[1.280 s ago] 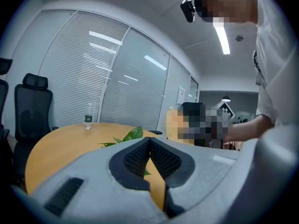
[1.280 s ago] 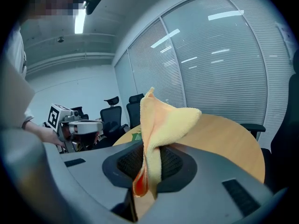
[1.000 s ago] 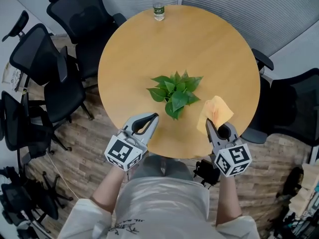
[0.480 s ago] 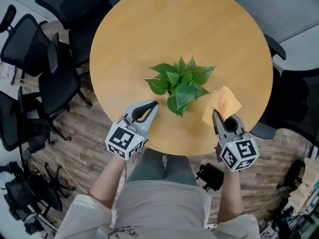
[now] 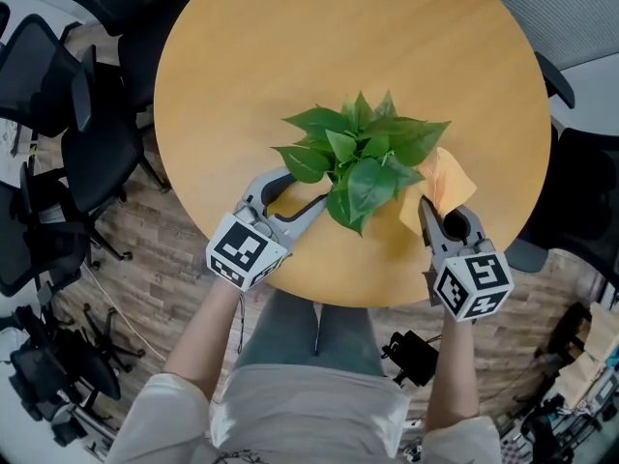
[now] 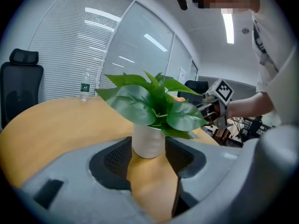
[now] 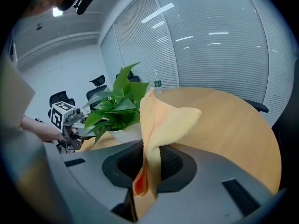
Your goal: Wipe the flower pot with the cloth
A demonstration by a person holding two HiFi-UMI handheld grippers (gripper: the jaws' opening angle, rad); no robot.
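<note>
A leafy green plant (image 5: 363,153) in a white flower pot (image 6: 148,141) stands on the round wooden table (image 5: 242,66). My left gripper (image 5: 302,188) is at the pot's near-left side. Its jaws are opening, and the left gripper view shows the pot just at their tips, between the dark pads (image 6: 117,157). I see no firm squeeze on it. My right gripper (image 5: 424,206) is to the plant's right, shut on an orange-yellow cloth (image 7: 161,120) that stands up from the jaws. In the head view the cloth (image 5: 447,180) touches the leaves. Foliage hides the pot from above.
A clear water bottle (image 6: 84,85) stands at the table's far edge. Black office chairs (image 5: 87,133) crowd the left side, and another chair (image 5: 580,191) is at the right. The person's legs (image 5: 300,346) are against the near table edge.
Both grippers have come down and forward to either side of the plant. The left jaws, shut before, now stand apart. The cloth stays held in the right gripper.
</note>
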